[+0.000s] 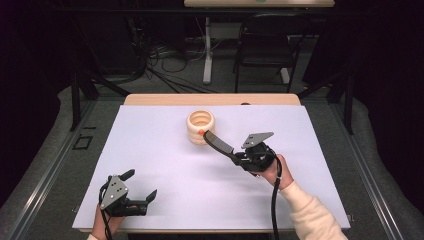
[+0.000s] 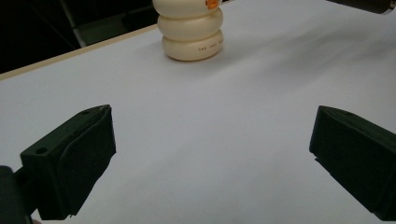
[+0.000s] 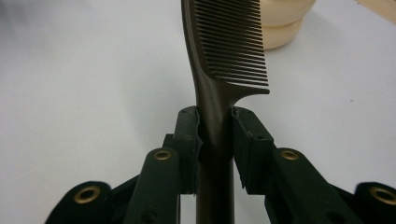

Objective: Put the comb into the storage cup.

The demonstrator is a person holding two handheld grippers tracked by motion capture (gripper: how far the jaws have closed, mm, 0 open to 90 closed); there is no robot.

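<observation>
Right hand-held gripper [image 1: 239, 157] clamped on the comb [image 1: 218, 142] handle, mid-frame in the high view, comb tip at the cream ribbed holder [image 1: 200, 127] rim. Pickup done, drop-in left. Left hand-held gripper [image 1: 137, 187] wide open, empty, lower left on the table [image 1: 150, 150].

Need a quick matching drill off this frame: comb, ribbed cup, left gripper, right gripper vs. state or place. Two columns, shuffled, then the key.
Column 1
1. comb
2. ribbed cream cup
3. left gripper
4. right gripper

Column 2
A. jaws wide apart, nothing between them, at the near left of the table
B. stands upright near the far middle of the white table top
C. dark, clamped by its handle, teeth end toward the cup
D. jaws pressed on a handle

Pairs: 1-C, 2-B, 3-A, 4-D
</observation>
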